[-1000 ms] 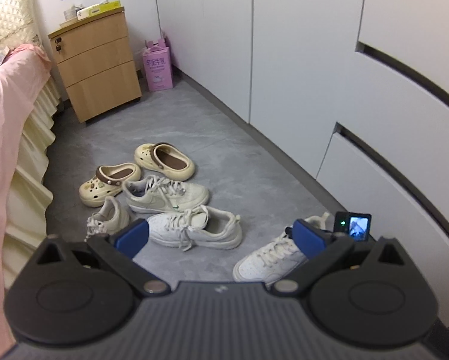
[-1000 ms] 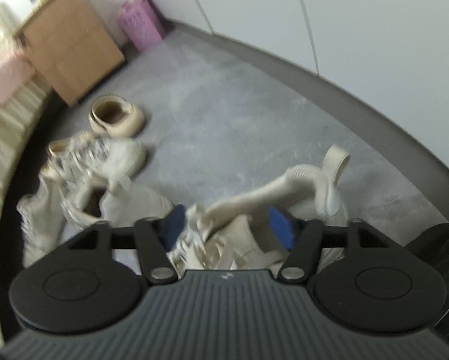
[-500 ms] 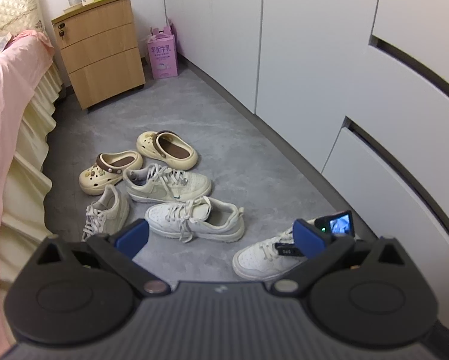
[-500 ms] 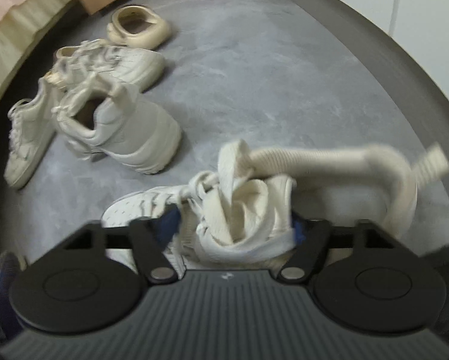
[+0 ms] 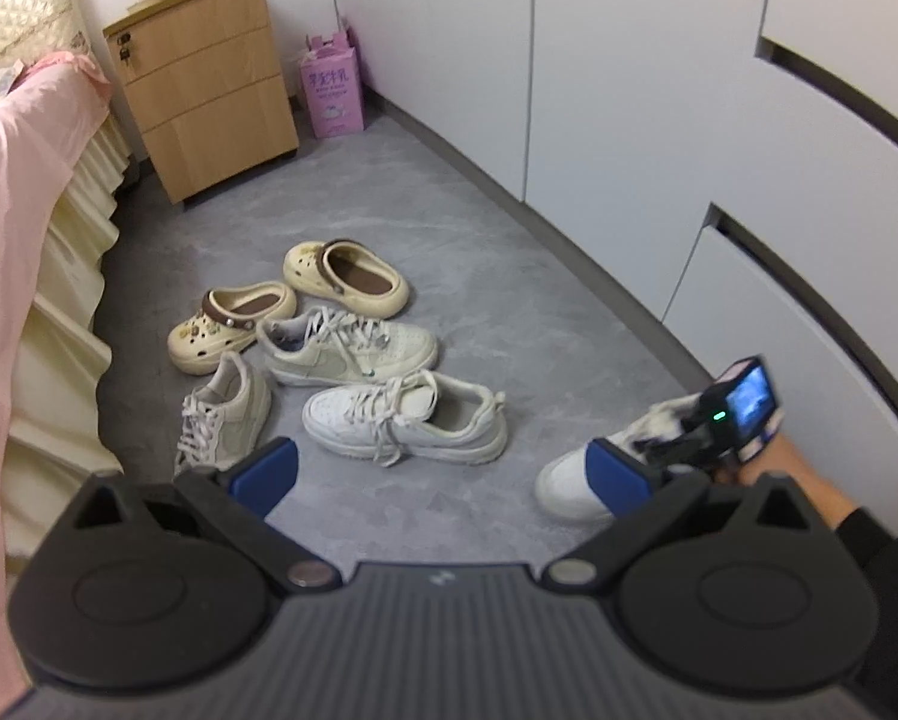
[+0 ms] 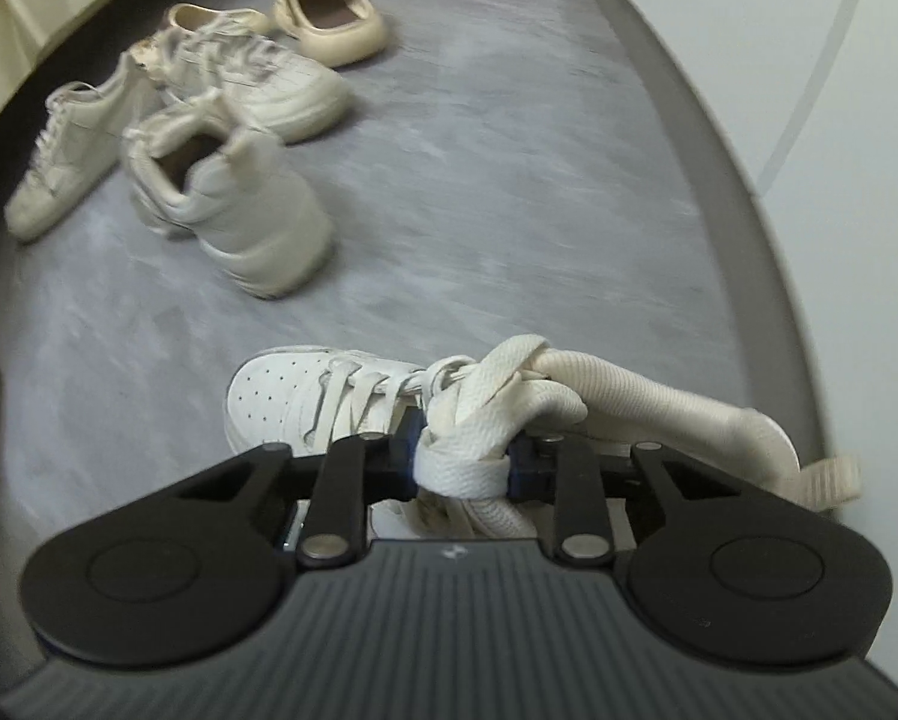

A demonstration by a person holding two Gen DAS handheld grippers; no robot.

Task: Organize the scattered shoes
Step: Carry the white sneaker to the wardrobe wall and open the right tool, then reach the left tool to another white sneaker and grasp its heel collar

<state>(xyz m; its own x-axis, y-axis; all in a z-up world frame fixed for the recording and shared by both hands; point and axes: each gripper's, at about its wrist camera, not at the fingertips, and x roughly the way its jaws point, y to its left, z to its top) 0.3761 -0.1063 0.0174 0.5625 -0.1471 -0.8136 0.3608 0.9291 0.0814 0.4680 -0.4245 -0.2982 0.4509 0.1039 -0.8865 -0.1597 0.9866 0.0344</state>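
So, L to R: pink bedding [image 5: 23,240] at far left, then the shoe pile mid-floor w/ two clogs [image 5: 347,279], two cream sneakers [image 5: 353,351] and a white sneaker [image 5: 407,423]. Left gripper [image 5: 443,474] hangs over the floor, jaws wide apart, nothing between. Right gripper [image 6: 461,462] has just been closing and now pinches the laces [image 6: 485,414] of a lone white sneaker [image 6: 287,396] on the floor near the wardrobe [image 5: 659,120].
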